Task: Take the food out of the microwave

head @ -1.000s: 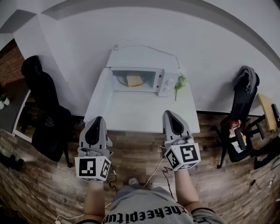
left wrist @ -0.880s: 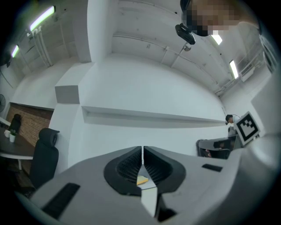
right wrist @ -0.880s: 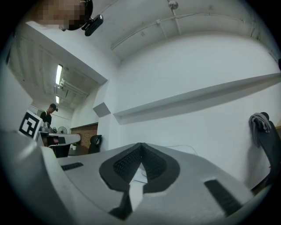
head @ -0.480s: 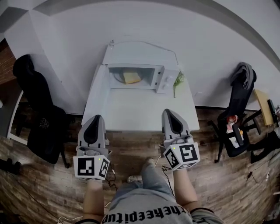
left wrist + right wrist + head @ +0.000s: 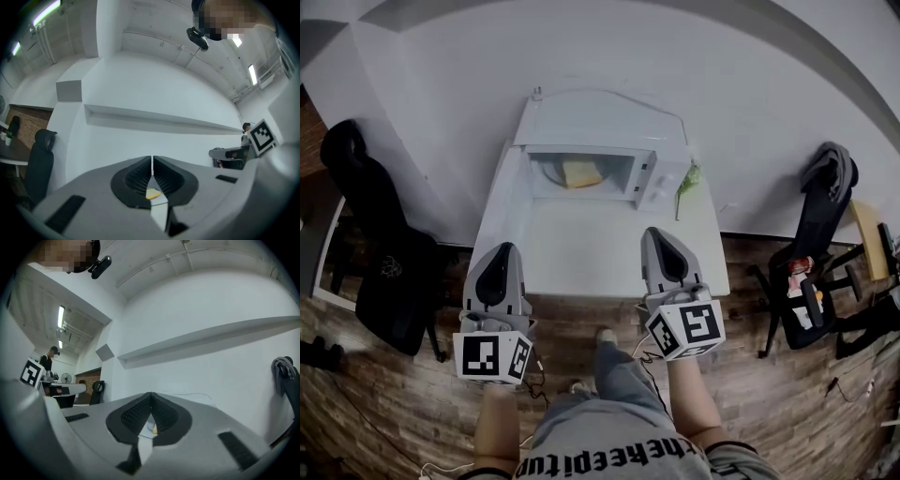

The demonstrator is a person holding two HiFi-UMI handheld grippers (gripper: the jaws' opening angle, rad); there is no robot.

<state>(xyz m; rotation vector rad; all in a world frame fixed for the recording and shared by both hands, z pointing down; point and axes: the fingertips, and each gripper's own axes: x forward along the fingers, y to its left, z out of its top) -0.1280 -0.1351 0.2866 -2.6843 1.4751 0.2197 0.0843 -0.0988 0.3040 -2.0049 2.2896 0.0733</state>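
From the head view I look steeply down on a white table (image 5: pixel 600 248) set against a white wall. A white microwave (image 5: pixel 661 173) stands at the table's far edge, with its door (image 5: pixel 510 178) swung open to the left. Inside the lit cavity the food (image 5: pixel 580 172), a pale yellow square slice, lies on a round plate (image 5: pixel 551 170), left of the control panel. A green sprig (image 5: pixel 687 178) stands just beside the microwave on its right.

I hold both tools over the near edge of the table, well apart from the microwave, and both point toward it. The left tongs (image 5: pixel 504 249) sit at the table's near left and the right tongs (image 5: pixel 656 232) at its near right. In the left gripper view the two dark ribbed jaws are together at the tips with nothing clamped, and the yellow food shows far off through the hollow behind the tips. In the right gripper view the jaws are pressed together too and hold nothing.

A black chair (image 5: pixel 380 234) stands on the wooden floor (image 5: pixel 787 412) to the left of the table, and a second chair (image 5: pixel 821 220) draped with grey cloth stands to the right
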